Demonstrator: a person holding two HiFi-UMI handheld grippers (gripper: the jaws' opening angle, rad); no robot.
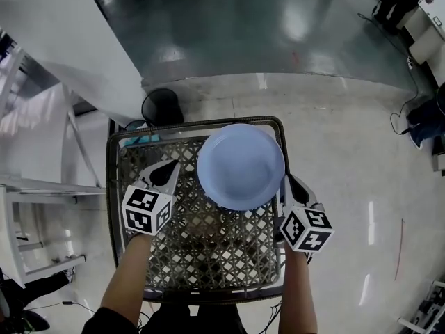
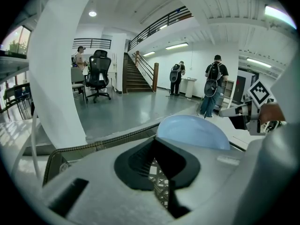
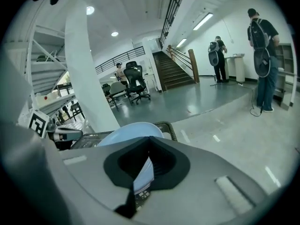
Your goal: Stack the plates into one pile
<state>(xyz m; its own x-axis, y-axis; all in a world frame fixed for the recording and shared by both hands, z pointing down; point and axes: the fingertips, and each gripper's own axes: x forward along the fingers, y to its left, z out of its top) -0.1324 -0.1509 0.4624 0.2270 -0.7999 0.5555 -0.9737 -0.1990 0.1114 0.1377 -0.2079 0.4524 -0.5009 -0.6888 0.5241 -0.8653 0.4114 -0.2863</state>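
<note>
My right gripper [image 1: 286, 184] pinched the rim of the round pale-blue plate [image 1: 240, 164] over the dark wire basket [image 1: 201, 245]; my left gripper [image 1: 169, 167] was closed, empty.

No readable words, numbers, brands or signs in any view. Only coded print, no letters:
- black-and-white square patterns on left marker cube [image 1: 147, 209], lower left of head view
- same on right marker cube [image 1: 306, 229], lower right of head view
- one such pattern at right edge of left gripper view, another at left edge of right gripper view
</note>
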